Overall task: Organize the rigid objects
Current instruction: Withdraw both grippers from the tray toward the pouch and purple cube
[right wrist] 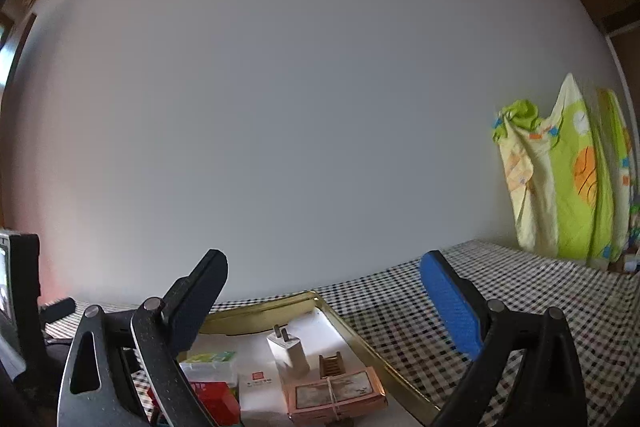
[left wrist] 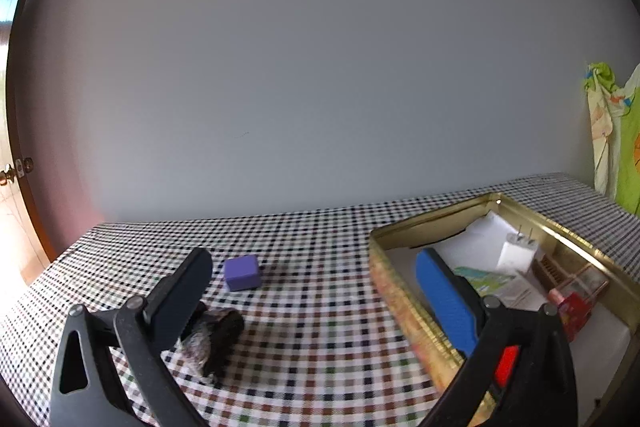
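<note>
Left claw (left wrist: 316, 307) & right claw (right wrist: 328, 311), both spread wide, empty. Purple block (left wrist: 241, 272) and dark lump (left wrist: 214, 337) lie on surface left of gold tin (left wrist: 400, 291). Risk: lump's irregular shape may slip on pinch.

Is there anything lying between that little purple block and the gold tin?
Nothing: in the left wrist view, only bare checked tablecloth lies between the small purple block and the gold metal tin.

tin (left wrist: 568, 227): shiny gold metal | tablecloth (left wrist: 320, 307): matt checked cloth | purple block (left wrist: 241, 271): matt, smooth | charger (right wrist: 289, 349): smooth white plastic
</note>
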Motion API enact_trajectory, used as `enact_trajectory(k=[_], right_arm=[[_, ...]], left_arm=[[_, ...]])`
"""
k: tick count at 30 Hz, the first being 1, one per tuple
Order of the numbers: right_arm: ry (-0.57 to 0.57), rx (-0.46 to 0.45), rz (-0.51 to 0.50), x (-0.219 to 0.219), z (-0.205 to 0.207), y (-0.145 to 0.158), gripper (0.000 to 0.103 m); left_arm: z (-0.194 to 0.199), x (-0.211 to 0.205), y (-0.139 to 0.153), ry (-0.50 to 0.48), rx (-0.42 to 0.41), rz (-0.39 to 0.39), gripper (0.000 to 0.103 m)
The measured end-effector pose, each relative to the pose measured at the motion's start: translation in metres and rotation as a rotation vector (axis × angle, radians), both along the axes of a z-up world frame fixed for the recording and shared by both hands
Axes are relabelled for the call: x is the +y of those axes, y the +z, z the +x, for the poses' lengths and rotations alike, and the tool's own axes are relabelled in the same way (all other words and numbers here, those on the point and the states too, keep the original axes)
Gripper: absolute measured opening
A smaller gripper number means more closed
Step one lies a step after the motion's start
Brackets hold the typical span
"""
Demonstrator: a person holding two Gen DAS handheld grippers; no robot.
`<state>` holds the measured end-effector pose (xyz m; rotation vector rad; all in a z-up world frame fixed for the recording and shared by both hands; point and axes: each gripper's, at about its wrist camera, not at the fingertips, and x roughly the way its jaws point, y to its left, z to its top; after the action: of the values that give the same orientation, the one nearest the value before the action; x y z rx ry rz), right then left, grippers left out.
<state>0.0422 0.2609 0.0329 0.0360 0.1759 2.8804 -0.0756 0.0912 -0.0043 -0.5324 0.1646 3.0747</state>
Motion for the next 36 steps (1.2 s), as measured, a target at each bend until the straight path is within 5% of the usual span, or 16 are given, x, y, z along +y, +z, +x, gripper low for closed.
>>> enact_trajectory(k=[12, 36], right_arm=[[-0.033, 0.021, 0.001, -0.02, 0.019, -0.002, 0.099], [0.095, -0.082, -0.023, -0.118, -0.011, -0.006, 0.099]], left_arm=[[0.008, -0.034, 0.0, 0.003, -0.052, 0.116, 0.103], [-0.006, -0.144, -0.008, 0.143, -0.135, 0.13, 0.103]])
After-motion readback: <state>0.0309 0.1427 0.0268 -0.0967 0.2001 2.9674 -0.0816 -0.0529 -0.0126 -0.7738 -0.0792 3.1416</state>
